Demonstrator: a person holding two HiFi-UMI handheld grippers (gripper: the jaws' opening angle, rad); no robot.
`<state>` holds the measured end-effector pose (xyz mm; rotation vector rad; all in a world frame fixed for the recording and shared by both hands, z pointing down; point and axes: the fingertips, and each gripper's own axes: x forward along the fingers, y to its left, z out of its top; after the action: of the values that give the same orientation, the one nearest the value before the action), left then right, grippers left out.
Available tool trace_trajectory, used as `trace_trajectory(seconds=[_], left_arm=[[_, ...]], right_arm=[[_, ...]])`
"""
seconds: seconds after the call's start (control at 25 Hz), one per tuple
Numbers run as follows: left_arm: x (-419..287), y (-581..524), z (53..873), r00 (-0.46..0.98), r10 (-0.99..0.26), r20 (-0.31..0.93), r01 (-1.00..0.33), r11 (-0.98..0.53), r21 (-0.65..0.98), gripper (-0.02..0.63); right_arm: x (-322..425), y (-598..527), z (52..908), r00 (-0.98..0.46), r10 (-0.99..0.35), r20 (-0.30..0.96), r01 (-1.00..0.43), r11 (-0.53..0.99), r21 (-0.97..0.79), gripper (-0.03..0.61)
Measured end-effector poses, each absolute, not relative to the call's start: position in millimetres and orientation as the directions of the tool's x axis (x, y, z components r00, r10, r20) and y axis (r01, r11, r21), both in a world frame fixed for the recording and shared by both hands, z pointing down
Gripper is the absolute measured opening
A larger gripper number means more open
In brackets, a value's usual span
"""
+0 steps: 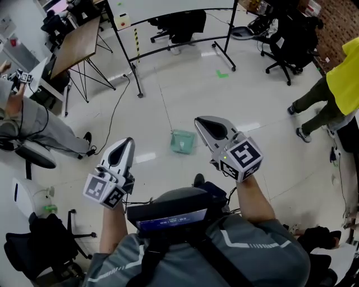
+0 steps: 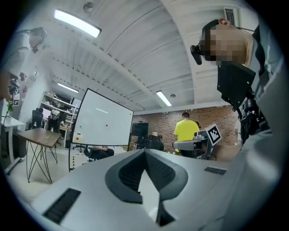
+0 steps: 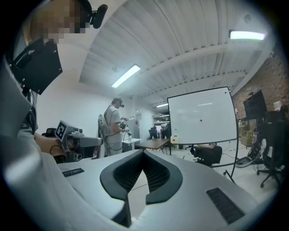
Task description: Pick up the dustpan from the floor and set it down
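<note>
The dustpan (image 1: 183, 141), a small pale green one, lies on the glossy floor ahead of me. It shows only in the head view, between the two grippers and below them. My left gripper (image 1: 124, 143) is held level to the dustpan's left. Its jaws are shut with nothing in them, and the dark pads meet at the tip (image 2: 144, 153). My right gripper (image 1: 206, 121) hangs level just right of the dustpan, shut and empty too (image 3: 143, 153). Neither gripper touches the dustpan.
A wheeled whiteboard (image 1: 168, 14) stands ahead, a wooden table (image 1: 78, 45) at far left. A cable (image 1: 115, 106) runs over the floor. A person in yellow (image 1: 343, 78) stands right, another sits left (image 1: 28, 120). Office chairs (image 1: 286, 39) stand at the back right.
</note>
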<state>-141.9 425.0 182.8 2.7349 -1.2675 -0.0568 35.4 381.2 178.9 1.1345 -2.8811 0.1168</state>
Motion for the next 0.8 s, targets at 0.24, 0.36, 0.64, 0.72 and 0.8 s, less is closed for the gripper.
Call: trace_trajectory(seconds=[0.24,0.36,0.64,0.72,0.8], left_arm=[[-138,354,176,0.638,-0.77,-0.001,-0.763,-0.632,0.134,0.023],[-145,330,175,0.661,-0.749,-0.038,-0.735,-0.657,0.169,0.025],[-173,295,174,0.706,-0.708,-0.021,-0.699,-0.701,0.141,0.023],[-173,290,178,0.72,-0.694,-0.012,-0.685,-0.714,0.143,0.023],[-170,288,181,0.731,-0.682,-0.003,-0.675,-0.724,0.144,0.023]], right_arm=[[24,310,181,-0.768,-0.638,0.057,-0.641,0.764,-0.071,0.02],[16,289,178,-0.753,-0.657,0.033,-0.657,0.752,-0.042,0.02],[-3,261,172,-0.696,-0.717,0.047,-0.718,0.695,-0.022,0.02],[-1,256,171,-0.677,-0.734,0.056,-0.735,0.678,-0.01,0.021],[-1,257,171,-0.674,-0.737,0.058,-0.738,0.674,-0.014,0.021]])
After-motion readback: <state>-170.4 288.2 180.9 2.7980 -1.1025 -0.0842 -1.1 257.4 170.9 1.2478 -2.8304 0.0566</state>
